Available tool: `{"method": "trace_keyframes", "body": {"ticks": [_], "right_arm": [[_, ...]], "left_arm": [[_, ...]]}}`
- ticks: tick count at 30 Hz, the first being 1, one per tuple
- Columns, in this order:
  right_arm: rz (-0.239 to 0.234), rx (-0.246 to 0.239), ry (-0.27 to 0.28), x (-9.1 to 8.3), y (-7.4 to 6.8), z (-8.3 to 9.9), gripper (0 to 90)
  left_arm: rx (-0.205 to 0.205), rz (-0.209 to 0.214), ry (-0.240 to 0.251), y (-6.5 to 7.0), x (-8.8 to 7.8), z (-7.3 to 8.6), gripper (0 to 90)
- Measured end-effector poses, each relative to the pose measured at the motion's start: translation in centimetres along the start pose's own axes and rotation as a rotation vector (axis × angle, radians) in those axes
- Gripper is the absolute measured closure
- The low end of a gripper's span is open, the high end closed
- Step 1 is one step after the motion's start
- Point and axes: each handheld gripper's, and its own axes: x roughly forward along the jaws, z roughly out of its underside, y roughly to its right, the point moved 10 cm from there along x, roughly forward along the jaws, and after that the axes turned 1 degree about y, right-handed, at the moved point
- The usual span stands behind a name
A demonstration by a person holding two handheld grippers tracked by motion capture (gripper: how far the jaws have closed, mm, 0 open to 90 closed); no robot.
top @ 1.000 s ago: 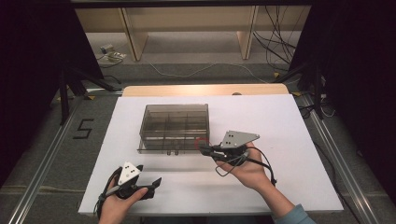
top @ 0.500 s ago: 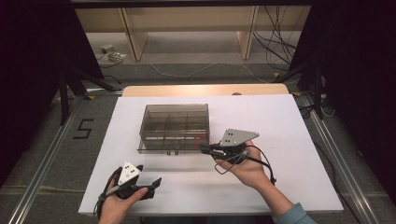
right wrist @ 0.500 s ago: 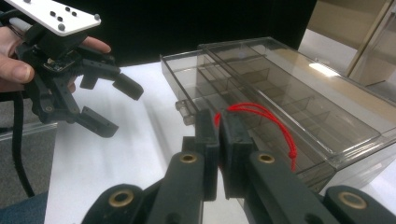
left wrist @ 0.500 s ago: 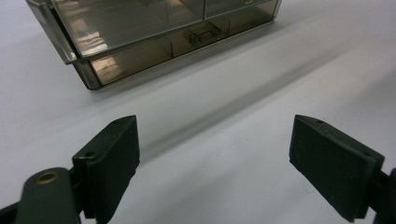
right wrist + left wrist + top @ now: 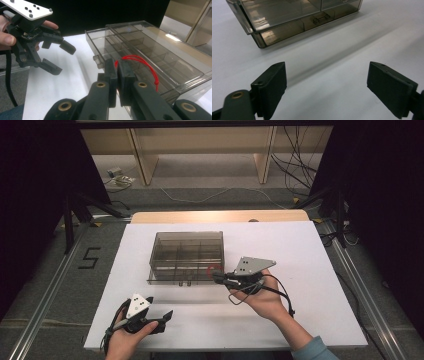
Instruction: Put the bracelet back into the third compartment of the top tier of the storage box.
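Right gripper view shows your right gripper (image 5: 117,66) clamped on the red string loop (image 5: 143,65) over the compartment box's (image 5: 186,251) near right corner, left gripper (image 5: 159,319) open and empty, so pulling sideways could slip the string free.

The clear plastic box (image 5: 186,257) sits mid-table and blocks the way straight ahead. Bare white table (image 5: 310,250) lies open to its left, right and near side. The left gripper (image 5: 152,319) hangs over the free near edge, well apart from the box.
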Motion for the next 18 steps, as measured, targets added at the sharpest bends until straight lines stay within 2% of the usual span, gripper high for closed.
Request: {"method": "trace_keyframes", "body": {"ticks": [18], "right_arm": [[-0.006, 0.003, -0.006, 0.60, 0.21, -0.05, 86.8]], "left_arm": [[0.000, 0.001, 0.000, -0.05, 0.01, 0.02, 16.0]]}}
